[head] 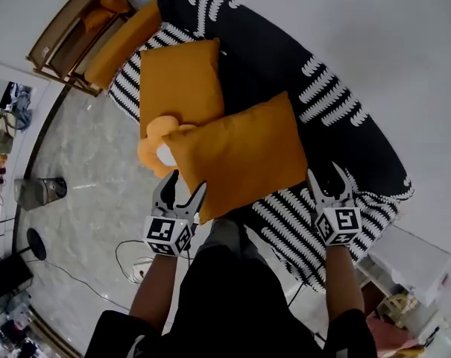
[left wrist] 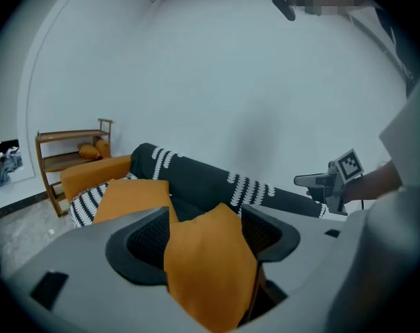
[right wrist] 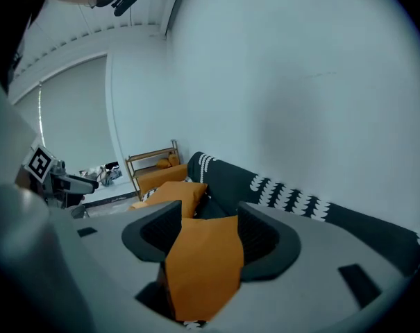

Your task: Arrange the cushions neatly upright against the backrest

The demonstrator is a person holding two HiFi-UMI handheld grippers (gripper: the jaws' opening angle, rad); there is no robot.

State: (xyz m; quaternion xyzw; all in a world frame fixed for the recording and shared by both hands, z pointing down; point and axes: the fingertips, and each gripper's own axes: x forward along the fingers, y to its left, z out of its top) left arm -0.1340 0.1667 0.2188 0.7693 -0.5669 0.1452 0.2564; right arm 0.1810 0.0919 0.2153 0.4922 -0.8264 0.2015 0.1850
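I hold a large orange cushion (head: 240, 155) over the seat of the black sofa (head: 344, 125), tilted, with one gripper at each lower corner. My left gripper (head: 182, 192) is shut on its left corner, and the fabric (left wrist: 210, 269) fills the gap between the jaws. My right gripper (head: 328, 181) is shut on the right corner, with cloth (right wrist: 199, 262) bunched between its pads. A second orange cushion (head: 179, 80) leans against the backrest farther left. It also shows in the left gripper view (left wrist: 130, 200) and the right gripper view (right wrist: 175, 193).
An orange and white plush toy (head: 154, 144) lies at the seat's front edge under the held cushion. The sofa's orange armrest (head: 121, 43) and a wooden shelf (head: 68, 28) stand at the far end. Cables (head: 128, 259) lie on the marble floor. A white box (head: 411, 259) sits at the right.
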